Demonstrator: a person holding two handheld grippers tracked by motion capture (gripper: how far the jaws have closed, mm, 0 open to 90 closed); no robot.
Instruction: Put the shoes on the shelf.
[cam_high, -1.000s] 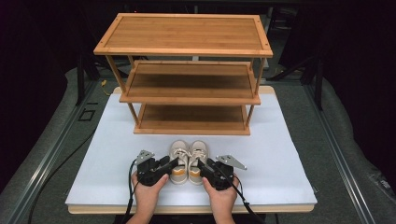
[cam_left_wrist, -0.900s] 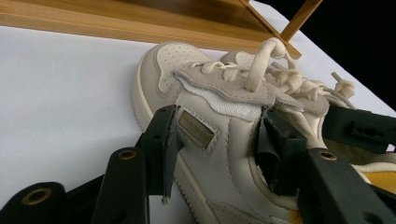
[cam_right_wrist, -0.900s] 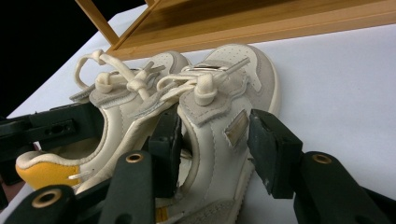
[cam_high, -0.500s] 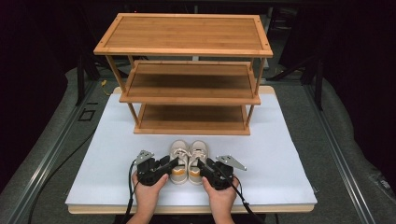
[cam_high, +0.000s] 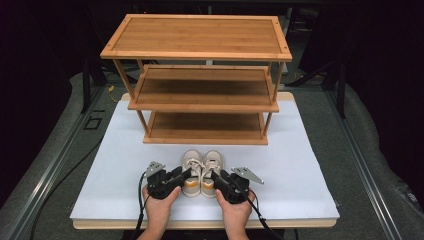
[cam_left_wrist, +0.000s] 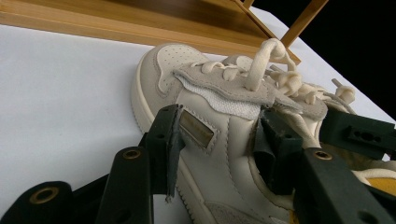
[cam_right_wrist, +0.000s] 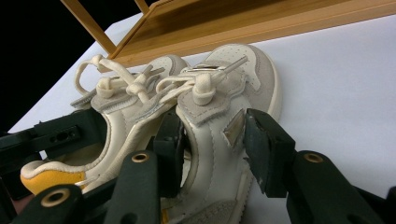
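Straddling one shoe each, the left gripper (cam_high: 186, 174) and right gripper (cam_high: 215, 176) have been closing, pads touching the left shoe (cam_left_wrist: 205, 154) and right shoe (cam_right_wrist: 219, 140); the shelf (cam_high: 200, 100) stands beyond.

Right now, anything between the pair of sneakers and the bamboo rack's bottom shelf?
Nothing: in the high view, bare white tabletop separates the sneakers from the bottom shelf.
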